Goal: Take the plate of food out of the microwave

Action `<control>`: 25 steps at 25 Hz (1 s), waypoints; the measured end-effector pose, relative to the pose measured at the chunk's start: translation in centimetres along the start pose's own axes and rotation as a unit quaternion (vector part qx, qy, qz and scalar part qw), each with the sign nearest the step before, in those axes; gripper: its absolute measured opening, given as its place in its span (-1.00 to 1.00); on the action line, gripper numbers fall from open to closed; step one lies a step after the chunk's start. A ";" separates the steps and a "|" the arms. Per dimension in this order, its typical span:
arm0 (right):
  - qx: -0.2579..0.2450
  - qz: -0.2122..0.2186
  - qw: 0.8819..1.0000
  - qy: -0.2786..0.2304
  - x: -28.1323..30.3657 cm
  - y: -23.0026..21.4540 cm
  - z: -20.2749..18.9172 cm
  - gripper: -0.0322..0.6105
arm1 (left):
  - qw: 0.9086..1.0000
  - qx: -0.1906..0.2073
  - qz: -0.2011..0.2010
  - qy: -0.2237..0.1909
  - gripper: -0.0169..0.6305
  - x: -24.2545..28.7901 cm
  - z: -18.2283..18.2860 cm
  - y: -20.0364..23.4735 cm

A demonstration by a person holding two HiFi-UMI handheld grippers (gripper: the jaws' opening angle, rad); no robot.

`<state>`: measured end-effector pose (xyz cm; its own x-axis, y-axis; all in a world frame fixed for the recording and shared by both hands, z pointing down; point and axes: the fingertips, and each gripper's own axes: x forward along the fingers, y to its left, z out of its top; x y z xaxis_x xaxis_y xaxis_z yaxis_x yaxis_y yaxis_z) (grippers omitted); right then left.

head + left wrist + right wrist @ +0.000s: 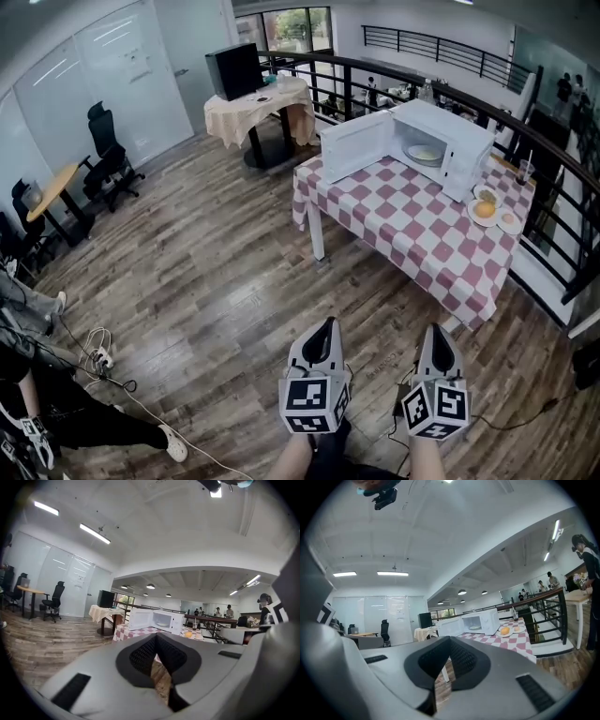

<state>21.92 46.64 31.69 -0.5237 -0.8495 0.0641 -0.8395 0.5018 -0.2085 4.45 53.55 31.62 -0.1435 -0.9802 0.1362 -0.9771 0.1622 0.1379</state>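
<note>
A white microwave (441, 141) stands on the far part of a table with a red-and-white checked cloth (412, 225), its door (354, 145) swung open to the left. Inside lies a plate of food (424, 154). The microwave (161, 619) shows small in the left gripper view, and the microwave (480, 622) also in the right gripper view. My left gripper (324, 330) and right gripper (438, 337) are shut and hold nothing. They hang side by side over the wooden floor, well short of the table.
Beside the microwave lie a plate with a bun (485, 211), a small dish (510, 222) and a cup with a straw (523, 172). A black railing (553, 159) runs behind the table. Another clothed table (258, 108), office chairs (111, 155) and floor cables (98, 361) are to the left.
</note>
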 end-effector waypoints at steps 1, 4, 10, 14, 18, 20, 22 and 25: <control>-0.001 -0.002 1.000 -0.001 0.9 0.2 0.2 -0.92 | 1.000 0.000 -0.003 -0.001 -0.92 0.9 0.4 0.4; -0.002 -0.010 1.000 -0.004 3.7 0.6 0.6 -0.92 | 1.000 0.002 -0.013 -0.003 -0.92 3.6 1.4 1.7; -0.004 -0.024 1.000 -0.013 8.5 1.8 1.1 -0.92 | 0.999 0.004 -0.036 -0.009 -0.92 8.3 2.8 4.0; -0.005 -0.027 1.000 -0.010 10.4 2.7 0.8 -0.92 | 0.999 0.003 -0.038 -0.006 -0.92 10.1 3.0 5.4; -0.008 -0.033 0.999 -0.003 11.5 3.0 0.3 -0.92 | 0.999 0.000 -0.043 0.001 -0.92 11.4 2.7 6.2; -0.010 -0.036 0.999 0.001 11.9 3.0 0.2 -0.92 | 0.999 -0.001 -0.044 0.005 -0.92 11.9 2.4 6.3; -0.010 -0.038 0.999 0.003 12.4 2.8 0.1 -0.92 | 0.999 -0.003 -0.045 0.008 -0.92 12.4 2.3 6.4; -0.012 -0.040 0.999 0.005 13.1 2.5 0.1 -0.92 | 0.999 -0.006 -0.046 0.010 -0.92 13.2 2.1 6.5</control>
<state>12.94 36.74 31.88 -0.4554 -0.8858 0.0889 -0.8822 0.4356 -0.1791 -4.12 41.44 32.29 -0.0503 -0.9886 0.1422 -0.9840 0.0734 0.1622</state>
